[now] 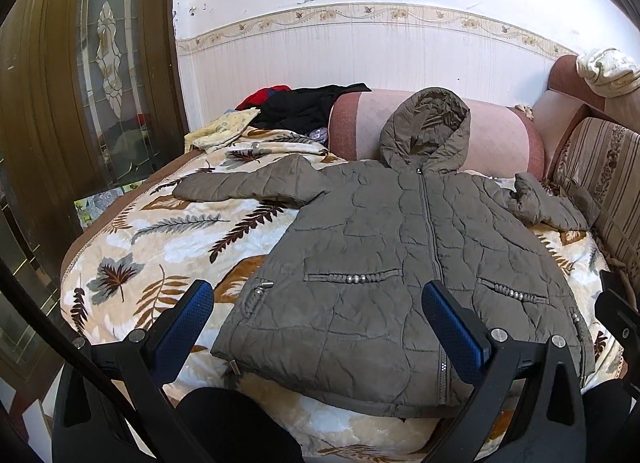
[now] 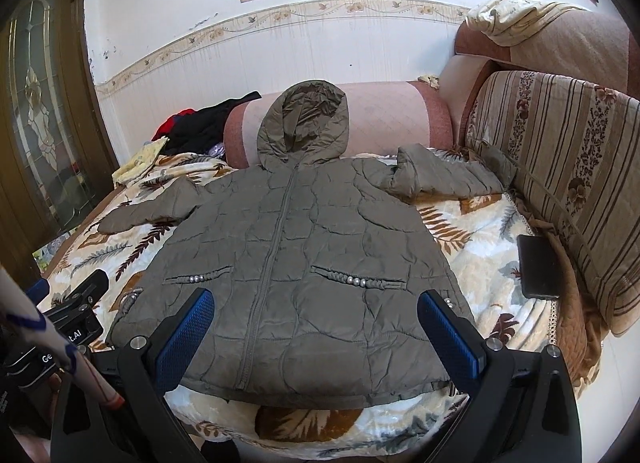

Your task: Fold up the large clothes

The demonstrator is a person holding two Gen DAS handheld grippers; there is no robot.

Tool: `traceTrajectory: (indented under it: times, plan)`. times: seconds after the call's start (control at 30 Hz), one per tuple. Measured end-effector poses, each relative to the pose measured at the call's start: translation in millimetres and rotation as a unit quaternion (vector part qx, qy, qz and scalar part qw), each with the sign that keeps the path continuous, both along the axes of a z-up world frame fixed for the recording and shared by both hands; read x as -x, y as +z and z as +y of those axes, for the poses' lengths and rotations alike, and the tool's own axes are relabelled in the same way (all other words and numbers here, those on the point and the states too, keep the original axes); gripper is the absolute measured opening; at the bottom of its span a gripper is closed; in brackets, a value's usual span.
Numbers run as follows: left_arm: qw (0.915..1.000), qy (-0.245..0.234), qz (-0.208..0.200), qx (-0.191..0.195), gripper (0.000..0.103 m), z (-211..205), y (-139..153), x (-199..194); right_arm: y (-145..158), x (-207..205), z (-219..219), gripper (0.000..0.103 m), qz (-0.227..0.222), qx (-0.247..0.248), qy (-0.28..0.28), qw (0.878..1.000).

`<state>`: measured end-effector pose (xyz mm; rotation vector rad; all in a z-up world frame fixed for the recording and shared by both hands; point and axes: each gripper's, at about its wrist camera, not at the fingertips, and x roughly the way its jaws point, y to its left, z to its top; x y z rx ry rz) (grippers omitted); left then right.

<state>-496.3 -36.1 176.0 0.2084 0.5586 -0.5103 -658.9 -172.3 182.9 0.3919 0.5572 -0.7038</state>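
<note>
A big grey-green puffy coat lay flat on the bed, zipped up, front side up. Its hood leaned on a pink bolster at 12 o'clock. One sleeve reached out toward 10 o'clock over the leaf blanket. The other sleeve was bunched up at 2 o'clock, near the striped sofa back.

The left tool was wide open and held nothing. It hung above the coat's bottom edge at 6 o'clock. The right tool was wide open too, with nothing in it, above the same edge.

A pile of black and red clothes sat at 11 o'clock by the wall. A flat black thing lay at 3 o'clock by the sofa. No boxes or baskets showed
</note>
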Motion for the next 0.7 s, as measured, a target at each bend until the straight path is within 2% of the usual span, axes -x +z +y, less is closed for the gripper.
traceTrajectory:
  times: [0.7]
  plan:
    - [0.9997, 0.001, -0.023, -0.008, 0.103, 6, 11, 19, 2, 12, 5, 0.103, -0.022, -0.008, 0.003, 1.0]
